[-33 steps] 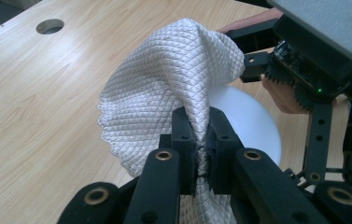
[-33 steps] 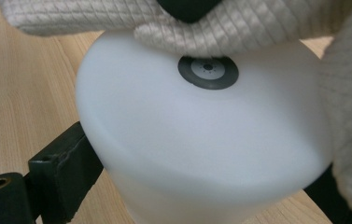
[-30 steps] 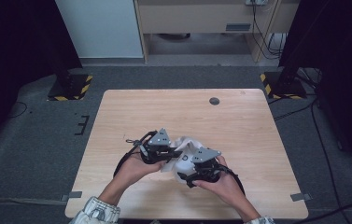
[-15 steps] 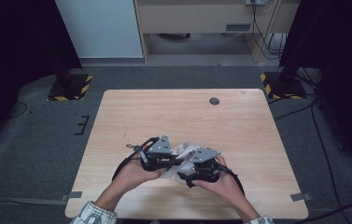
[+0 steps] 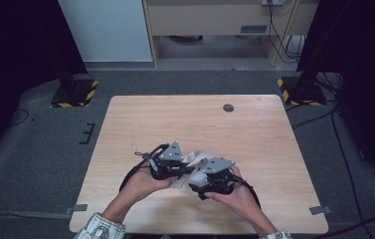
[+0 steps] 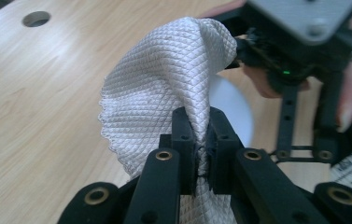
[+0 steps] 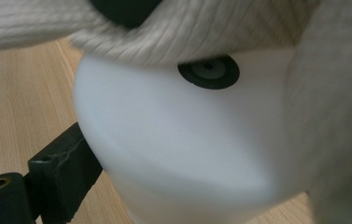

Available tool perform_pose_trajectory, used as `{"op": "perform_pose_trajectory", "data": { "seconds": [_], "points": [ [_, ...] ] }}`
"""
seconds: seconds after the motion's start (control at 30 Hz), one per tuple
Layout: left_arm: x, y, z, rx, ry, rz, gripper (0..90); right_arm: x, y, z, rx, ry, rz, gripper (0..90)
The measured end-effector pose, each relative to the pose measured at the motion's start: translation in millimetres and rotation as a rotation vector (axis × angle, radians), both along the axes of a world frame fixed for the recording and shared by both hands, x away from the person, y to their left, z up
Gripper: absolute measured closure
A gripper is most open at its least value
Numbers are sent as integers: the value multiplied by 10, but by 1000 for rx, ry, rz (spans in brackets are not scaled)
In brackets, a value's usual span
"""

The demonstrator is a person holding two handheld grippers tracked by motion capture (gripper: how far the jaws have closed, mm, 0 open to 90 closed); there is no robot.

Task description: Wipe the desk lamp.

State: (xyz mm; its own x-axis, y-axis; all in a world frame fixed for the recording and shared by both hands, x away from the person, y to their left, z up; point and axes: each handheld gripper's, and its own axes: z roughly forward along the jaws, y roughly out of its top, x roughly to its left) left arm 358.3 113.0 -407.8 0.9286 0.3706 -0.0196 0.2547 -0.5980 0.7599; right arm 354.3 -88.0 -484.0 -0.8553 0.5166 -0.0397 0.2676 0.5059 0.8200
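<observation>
at 6 o'clock on the bench [image 5: 140, 124], a cloth [image 6: 164, 88] is pinched by the left hand-held gripper [image 6: 200, 140]; a white object [image 7: 183, 140] is clasped by the right hand-held gripper [image 5: 210, 180].

Both grippers drifted slightly toward 6 o'clock, nearer table's near edge, over last second. Left gripper [image 5: 187, 169] shifted a little toward 3 o'clock, closing on right gripper [image 5: 197, 185]. White cloth [image 5: 195, 160] between them now more bunched, less spread.

Both forearms reach in over the table's near edge, the left tool [image 5: 187, 170] clamped shut close beside the right tool [image 5: 200, 183].
</observation>
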Motion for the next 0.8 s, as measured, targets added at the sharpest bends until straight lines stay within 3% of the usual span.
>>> {"op": "perform_pose_trajectory", "data": {
  "seconds": [0.17, 0.33, 0.63, 0.8],
  "points": [
    [-25, -171, 5, 14, -16, -28, 834, 0, 0, -2, 0, -4, -1, 85],
    [102, -232, -1, 25, -27, 9, 834, 0, 0, -3, 0, -4, -3, 84],
    [159, -71, 5, 22, -23, 44, 834, -4, 2, -3, -1, 0, -3, 85],
    [48, 13, 9, 14, -15, 28, 835, -4, 3, -4, -2, -1, -4, 85]
  ]
}}
